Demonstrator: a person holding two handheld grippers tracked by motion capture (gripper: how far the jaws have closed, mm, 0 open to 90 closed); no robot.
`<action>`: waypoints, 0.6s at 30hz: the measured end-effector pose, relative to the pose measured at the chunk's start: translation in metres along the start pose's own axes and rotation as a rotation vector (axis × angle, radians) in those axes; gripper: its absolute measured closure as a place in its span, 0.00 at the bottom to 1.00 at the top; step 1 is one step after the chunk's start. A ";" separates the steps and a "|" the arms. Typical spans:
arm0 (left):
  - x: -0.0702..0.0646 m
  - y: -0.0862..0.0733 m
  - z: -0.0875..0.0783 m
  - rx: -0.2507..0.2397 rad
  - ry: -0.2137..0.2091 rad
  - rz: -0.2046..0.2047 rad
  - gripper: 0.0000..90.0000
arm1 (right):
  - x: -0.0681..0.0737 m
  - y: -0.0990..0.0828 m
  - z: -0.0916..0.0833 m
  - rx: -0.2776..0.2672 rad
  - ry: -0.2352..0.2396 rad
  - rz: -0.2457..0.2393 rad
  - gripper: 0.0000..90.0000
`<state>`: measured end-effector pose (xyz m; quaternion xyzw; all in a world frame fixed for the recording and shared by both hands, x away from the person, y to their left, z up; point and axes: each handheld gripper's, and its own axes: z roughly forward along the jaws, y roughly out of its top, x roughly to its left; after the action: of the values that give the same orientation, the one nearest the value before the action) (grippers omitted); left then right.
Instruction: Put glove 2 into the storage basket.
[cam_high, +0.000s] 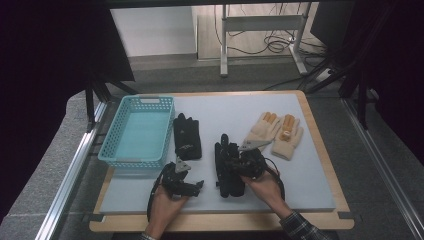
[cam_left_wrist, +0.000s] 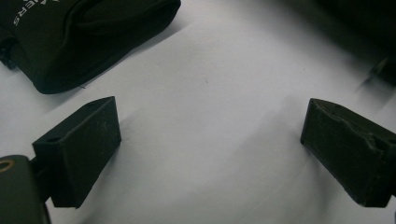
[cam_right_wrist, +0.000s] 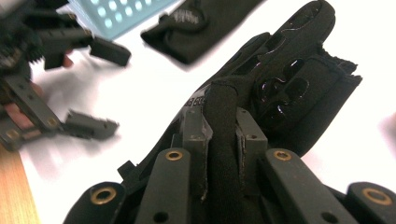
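A black glove (cam_high: 228, 167) lies on the white mat in front of my right hand, and my right gripper (cam_high: 234, 162) is shut on it. In the right gripper view a fold of that black glove (cam_right_wrist: 280, 88) is pinched between the jaws of the right gripper (cam_right_wrist: 224, 135). A second black glove (cam_high: 187, 136) lies beside the basket, and its edge shows as a black glove (cam_left_wrist: 79, 37) in the left gripper view. My left gripper (cam_high: 192, 186) rests low over bare mat, its jaws of the left gripper (cam_left_wrist: 210, 154) open with nothing between them.
A turquoise basket (cam_high: 136, 131) stands at the left of the mat. A pair of cream gloves with orange fingertips (cam_high: 276, 132) lies at the back right. The wooden table edge (cam_high: 220, 221) runs along the front.
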<state>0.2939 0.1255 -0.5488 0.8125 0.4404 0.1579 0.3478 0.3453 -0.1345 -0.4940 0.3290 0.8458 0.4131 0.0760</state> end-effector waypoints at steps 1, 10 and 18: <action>0.000 0.000 0.000 0.000 0.000 0.000 0.06 | -0.001 -0.004 0.002 0.007 0.006 0.011 0.84; 0.000 0.000 0.000 0.004 0.000 0.005 0.06 | -0.011 -0.007 0.000 -0.009 -0.038 0.002 0.56; 0.000 0.000 0.000 0.004 -0.001 0.003 0.06 | -0.027 -0.022 -0.023 0.019 -0.113 -0.040 0.82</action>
<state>0.2939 0.1258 -0.5486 0.8138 0.4395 0.1573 0.3460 0.3458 -0.1757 -0.4993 0.3358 0.8504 0.3840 0.1287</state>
